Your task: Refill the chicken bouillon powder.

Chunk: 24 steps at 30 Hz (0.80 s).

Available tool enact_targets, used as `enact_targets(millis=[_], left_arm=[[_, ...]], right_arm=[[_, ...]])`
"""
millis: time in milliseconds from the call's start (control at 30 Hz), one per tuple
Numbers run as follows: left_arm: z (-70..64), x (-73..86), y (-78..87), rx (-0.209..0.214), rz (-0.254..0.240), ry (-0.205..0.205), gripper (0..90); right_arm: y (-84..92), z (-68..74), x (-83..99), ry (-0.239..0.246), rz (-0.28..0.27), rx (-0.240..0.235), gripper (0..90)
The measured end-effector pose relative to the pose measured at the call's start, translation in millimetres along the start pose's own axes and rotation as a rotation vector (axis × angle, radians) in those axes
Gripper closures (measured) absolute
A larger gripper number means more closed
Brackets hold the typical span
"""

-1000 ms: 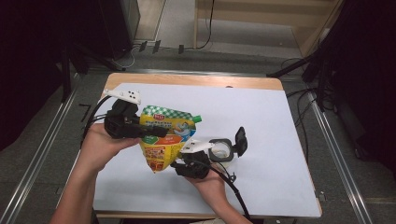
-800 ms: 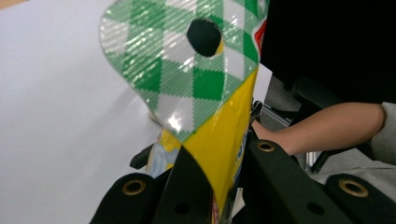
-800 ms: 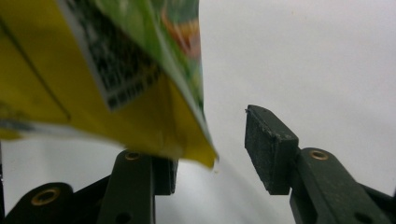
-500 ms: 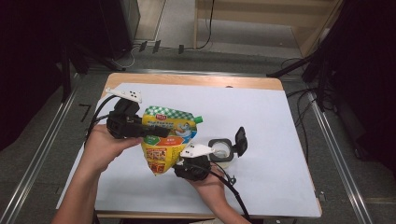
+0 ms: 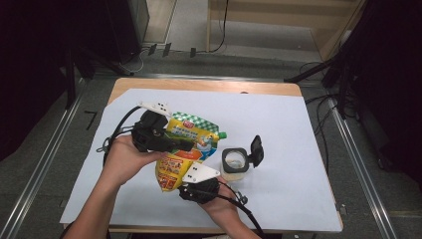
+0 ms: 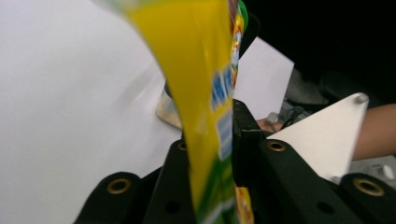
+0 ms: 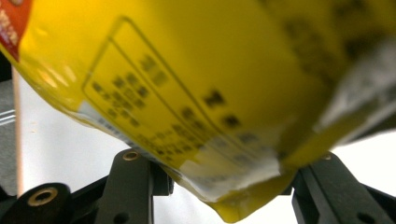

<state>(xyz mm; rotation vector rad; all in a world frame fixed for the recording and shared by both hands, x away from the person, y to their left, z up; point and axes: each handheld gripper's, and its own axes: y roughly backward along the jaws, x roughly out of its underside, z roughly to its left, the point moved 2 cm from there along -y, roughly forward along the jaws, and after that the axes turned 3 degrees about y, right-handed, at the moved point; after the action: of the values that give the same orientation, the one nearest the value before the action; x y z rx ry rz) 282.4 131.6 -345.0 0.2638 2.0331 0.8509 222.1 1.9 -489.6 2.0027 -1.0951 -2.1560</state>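
left gripper (image 5: 186,144) is clamped tight on the upper part of the yellow pouch (image 5: 186,147), holding it above the worktop (image 5: 308,149) with the green spout aimed toward the open jar (image 5: 234,162) just beside it; looks like a pour is being lined up, and next comes a tilt over the jar mouth. right gripper (image 5: 191,185) sits at the pouch's bottom; its own view shows the jaws spread either side of the bottom corner (image 7: 233,205), not pinching
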Motion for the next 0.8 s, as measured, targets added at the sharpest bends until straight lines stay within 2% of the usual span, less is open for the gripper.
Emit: enact_targets(millis=[100,200,400,567,800], left_arm=[[-0.8,-1.1,-4.6,-0.004,0.005,-0.011,82.7],[-2.8,-1.5,-12.5,-0.035,0.021,-0.029,80.8],[-5.6,-2.0,-21.3,-0.035,0.037,-0.047,79.8],[-6.0,-2.2,-27.1,-0.022,0.046,-0.03,79.8],[-7.4,-3.1,-32.8,-0.031,0.065,-0.023,79.5]], right_arm=[[2.6,-0.8,0.3,-0.013,0.001,-0.006,55.4],[4.3,0.1,0.1,-0.028,0.004,-0.027,55.5],[5.7,5.3,-2.0,-0.04,0.006,-0.051,55.0],[6.9,7.7,-3.2,-0.051,0.01,-0.069,54.5],[8.5,10.4,-3.2,-0.062,0.013,-0.092,54.4]])
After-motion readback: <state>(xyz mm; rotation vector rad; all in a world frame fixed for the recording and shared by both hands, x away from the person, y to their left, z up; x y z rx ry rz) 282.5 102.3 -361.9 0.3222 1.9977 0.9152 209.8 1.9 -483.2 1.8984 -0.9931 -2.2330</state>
